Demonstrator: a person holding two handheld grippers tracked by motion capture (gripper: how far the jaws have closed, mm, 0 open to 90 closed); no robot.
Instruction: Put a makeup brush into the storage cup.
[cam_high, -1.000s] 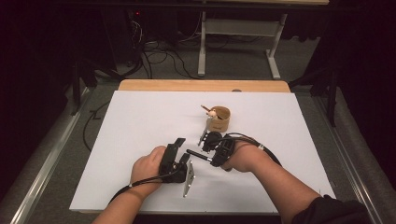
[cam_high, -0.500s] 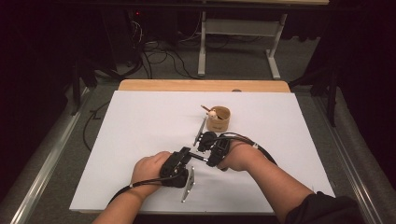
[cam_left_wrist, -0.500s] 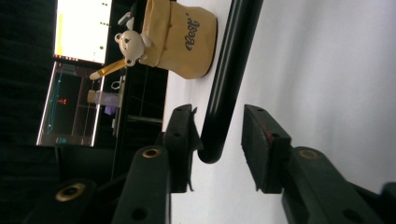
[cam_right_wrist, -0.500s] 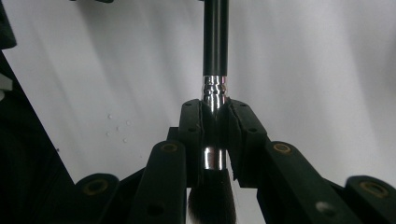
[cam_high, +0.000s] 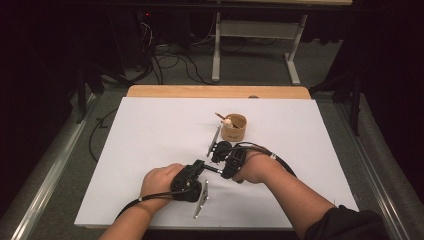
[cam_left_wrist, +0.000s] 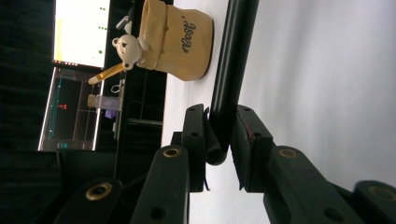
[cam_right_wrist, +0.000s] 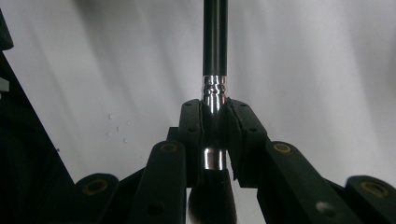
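Observation:
A make-up brush with a black handle (cam_left_wrist: 232, 60) and a silver ferrule (cam_right_wrist: 215, 88) lies level just above the white table, between my two grippers. My right gripper (cam_right_wrist: 215, 114) is shut on the ferrule, with the dark bristles (cam_right_wrist: 211, 205) toward its camera. My left gripper (cam_left_wrist: 219, 128) has just been closing its jaws, and they now press on the handle's free end. In the high view the left gripper (cam_high: 200, 167) and right gripper (cam_high: 221, 160) face each other near the table's front middle, joined by the brush (cam_high: 212, 169).
A tan cup (cam_high: 234, 128) marked "Best", with a small bear figure (cam_left_wrist: 128, 45) and a stick in it, stands just behind the right gripper. The white sheet (cam_high: 150, 130) covers the table; a wooden edge (cam_high: 215, 91) runs along the back.
The left gripper's jaws, wide apart a second ago, have come together on the end of the brush handle. Both hands have stayed where they were.

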